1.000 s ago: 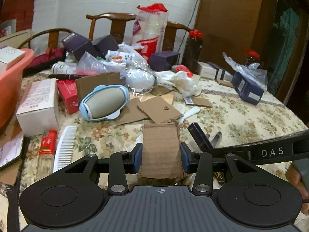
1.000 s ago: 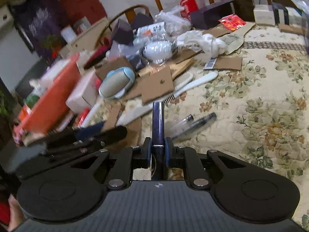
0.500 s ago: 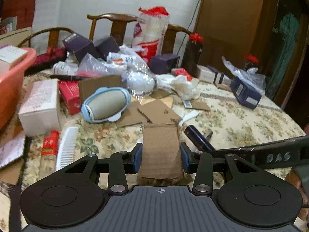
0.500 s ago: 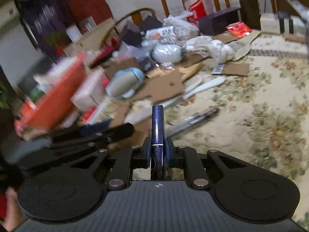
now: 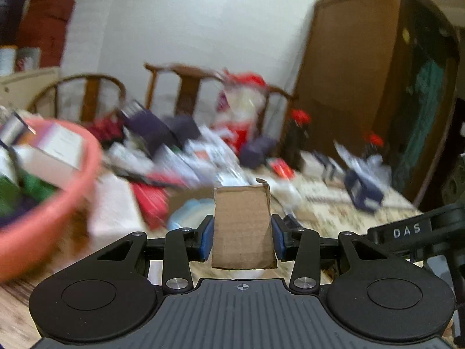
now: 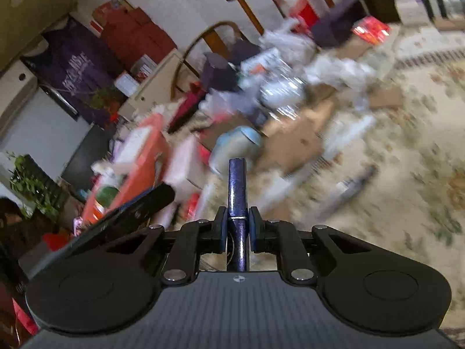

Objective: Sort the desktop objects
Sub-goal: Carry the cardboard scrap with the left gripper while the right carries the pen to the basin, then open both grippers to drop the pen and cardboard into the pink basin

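- Currently left gripper (image 5: pixel 241 234) clamps a cardboard piece (image 5: pixel 242 228) by its side edges, held up above the cluttered table (image 5: pixel 343 206), beside a pink basin (image 5: pixel 49 218).
- Right gripper (image 6: pixel 237 232) is closed on a dark blue tube (image 6: pixel 237 192), sticking out forward, off the table.
- Background blurred.

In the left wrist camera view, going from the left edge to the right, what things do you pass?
Pink basin → white box → cardboard piece held in the left gripper → dark blue box → right gripper's arm marked DAS.
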`<action>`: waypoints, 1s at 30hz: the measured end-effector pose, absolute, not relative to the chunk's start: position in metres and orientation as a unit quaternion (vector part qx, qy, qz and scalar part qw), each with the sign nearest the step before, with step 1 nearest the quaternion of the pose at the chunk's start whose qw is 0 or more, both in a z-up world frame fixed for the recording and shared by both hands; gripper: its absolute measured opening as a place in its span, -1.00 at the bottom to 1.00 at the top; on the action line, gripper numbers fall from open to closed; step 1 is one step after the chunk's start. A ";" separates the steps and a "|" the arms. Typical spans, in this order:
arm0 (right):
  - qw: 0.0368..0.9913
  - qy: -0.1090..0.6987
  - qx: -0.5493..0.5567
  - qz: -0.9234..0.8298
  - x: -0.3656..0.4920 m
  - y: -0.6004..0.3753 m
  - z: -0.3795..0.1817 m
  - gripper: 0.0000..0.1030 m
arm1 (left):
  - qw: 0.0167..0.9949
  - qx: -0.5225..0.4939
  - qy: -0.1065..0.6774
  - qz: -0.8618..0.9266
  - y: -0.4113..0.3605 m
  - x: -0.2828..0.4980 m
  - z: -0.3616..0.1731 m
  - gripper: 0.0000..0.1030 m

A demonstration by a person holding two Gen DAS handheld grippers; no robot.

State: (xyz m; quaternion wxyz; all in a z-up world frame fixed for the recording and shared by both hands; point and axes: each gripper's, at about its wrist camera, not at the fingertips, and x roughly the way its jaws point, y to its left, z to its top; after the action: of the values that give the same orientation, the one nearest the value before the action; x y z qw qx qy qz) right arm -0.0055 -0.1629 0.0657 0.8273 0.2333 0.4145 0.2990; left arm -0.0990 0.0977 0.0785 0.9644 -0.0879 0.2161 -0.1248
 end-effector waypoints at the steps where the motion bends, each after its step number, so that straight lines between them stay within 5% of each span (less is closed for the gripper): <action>1: 0.830 0.407 0.232 0.304 -0.003 -0.153 0.076 -0.67 | 0.967 -0.091 0.206 -0.117 0.109 -0.102 0.086 -0.19; 15: 0.834 0.353 0.150 0.397 0.026 0.057 0.176 -0.67 | 0.984 -0.109 0.121 0.072 0.283 -0.127 0.170 -0.12; 24: 0.845 0.387 0.050 0.365 0.042 0.160 0.135 -0.67 | 0.964 -0.113 0.208 0.119 0.324 -0.069 0.120 -0.04; 26: 0.848 0.382 0.038 0.364 0.039 0.164 0.129 -0.62 | 0.960 -0.116 0.223 0.122 0.329 -0.064 0.109 0.11; 30: 0.848 0.355 0.061 0.388 0.032 0.154 0.137 0.17 | 0.959 -0.107 0.222 0.137 0.337 -0.071 0.101 0.37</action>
State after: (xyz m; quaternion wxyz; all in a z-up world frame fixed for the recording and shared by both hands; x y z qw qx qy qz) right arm 0.0323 0.1542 0.1373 0.8484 0.0609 0.3548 0.3882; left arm -0.0712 0.3367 0.1008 0.9595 -0.1067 0.2219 0.1371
